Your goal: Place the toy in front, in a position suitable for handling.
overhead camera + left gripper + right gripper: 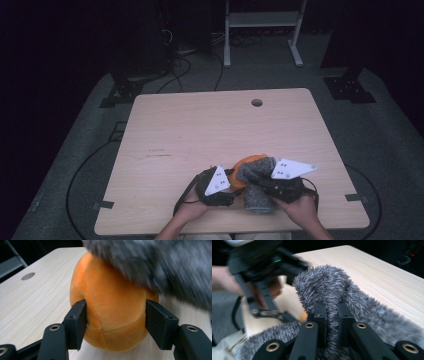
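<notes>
At the near edge of a light wooden table (200,125), a person works two hand-held grippers around an orange plush ball (110,312) and a fuzzy grey sock (332,290). The left gripper (116,320) has its jaws set fairly wide, one pad on each flank of the ball, pressing slightly into the plush so the toy is held off to the near-middle of the table. The right gripper (332,322) has its jaws drawn narrow, pinching a fold of the sock's pile between them.

The step in hand appears to be drawing the sock over the ball, or off it; the frames do not settle which. Either way it likely goes best if the left gripper keeps the ball squarely between its pads, holding it low on its sides so the cloth has room to slide across the top, while the right keeps its bite on a single thick fold near the sock's opening and pulls along the ball's curve, not straight up. A thin pinch of loose pile could slip free.

In the high view both forearms enter from the bottom edge, the left hand (192,207) and right hand (300,207) wrapped around the grippers' bodies, which angle inward toward each other, their grey three-cornered plates (289,169) facing up over the bundle. The far half of the table lies bare apart from a round cable hole (257,102).
</notes>
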The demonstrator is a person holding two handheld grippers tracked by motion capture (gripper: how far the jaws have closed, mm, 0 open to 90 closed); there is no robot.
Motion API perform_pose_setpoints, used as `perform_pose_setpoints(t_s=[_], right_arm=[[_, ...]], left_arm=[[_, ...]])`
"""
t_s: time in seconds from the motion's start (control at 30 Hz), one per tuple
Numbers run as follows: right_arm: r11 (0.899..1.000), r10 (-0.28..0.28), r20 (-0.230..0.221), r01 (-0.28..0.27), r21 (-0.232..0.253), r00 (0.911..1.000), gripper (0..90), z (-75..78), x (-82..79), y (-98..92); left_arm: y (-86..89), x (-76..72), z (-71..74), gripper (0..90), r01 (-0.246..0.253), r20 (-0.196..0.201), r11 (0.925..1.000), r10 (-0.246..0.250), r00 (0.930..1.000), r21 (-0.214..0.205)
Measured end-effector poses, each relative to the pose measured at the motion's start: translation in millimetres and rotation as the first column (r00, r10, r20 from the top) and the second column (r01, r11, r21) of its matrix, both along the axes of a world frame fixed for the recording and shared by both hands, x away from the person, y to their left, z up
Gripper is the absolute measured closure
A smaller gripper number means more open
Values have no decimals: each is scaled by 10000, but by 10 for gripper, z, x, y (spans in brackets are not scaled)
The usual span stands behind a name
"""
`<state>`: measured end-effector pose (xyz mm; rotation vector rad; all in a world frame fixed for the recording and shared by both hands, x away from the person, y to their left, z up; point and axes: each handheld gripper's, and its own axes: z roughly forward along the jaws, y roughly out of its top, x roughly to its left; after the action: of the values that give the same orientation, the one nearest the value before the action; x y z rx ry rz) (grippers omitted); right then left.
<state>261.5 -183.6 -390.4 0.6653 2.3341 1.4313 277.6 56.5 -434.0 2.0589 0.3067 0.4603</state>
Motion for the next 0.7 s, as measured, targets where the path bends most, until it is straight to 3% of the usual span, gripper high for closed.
perform_pose_setpoints(t_s=[0.07, 0.13, 0.17, 0.2, 0.23, 0.27, 0.3, 0.37, 0.47, 0.6, 0.67, 0.7], right_arm=[[9984, -548, -111, 550, 159, 9984, 808, 5, 76, -139], [9959, -770, -497, 792, 442, 9958, 808, -23, 123, -234], [9955, -745, -616, 779, 548, 9953, 808, -37, 129, -247], [9957, -678, -691, 718, 583, 9953, 808, -47, 122, -237], [9966, -446, -724, 494, 658, 9964, 807, -46, 105, -208], [9965, 54, -771, 11, 838, 9970, 807, -41, 82, -166], [9961, 448, -633, -398, 782, 9970, 807, -35, 40, -90], [9988, 427, -260, -421, 253, 9987, 807, -28, -2, -6], [9995, 128, -246, -120, 307, 9996, 808, -28, 64, -86], [9950, -959, -323, 967, 247, 9949, 808, -21, 123, -297], [9949, -931, -368, 945, 365, 9950, 808, -2, 98, -301], [9962, -773, -291, 784, 382, 9966, 807, 13, 70, -268]], left_arm=[[17, 19, -4, 380, 10, -195, 9999, -13, 9998, -163], [24, 43, 3, 328, 5, -574, 9988, -34, 9983, -498], [22, 69, 10, 252, -133, -1144, 9956, 25, 9934, -932], [15, 104, 14, 183, -298, -1782, 9903, 51, 9840, -1359], [5, 130, 18, 148, -533, -2190, 9859, 174, 9756, -1589], [-3, 139, 16, 155, -729, -2218, 9861, 384, 9743, -1494], [-6, 129, 12, 221, -674, -1985, 9888, 399, 9793, -1333], [9, 72, 11, 294, -548, -1255, 9932, 417, 9912, -1026], [-4, 27, 21, 341, -448, -924, 9952, 367, 9950, -867], [-34, 12, 29, 343, -390, -706, 9961, 335, 9969, -789], [-69, -22, 37, 342, -389, -320, 9974, 370, 9988, -612], [-98, -55, 46, 343, -390, 82, 9984, 393, 9992, -401]])
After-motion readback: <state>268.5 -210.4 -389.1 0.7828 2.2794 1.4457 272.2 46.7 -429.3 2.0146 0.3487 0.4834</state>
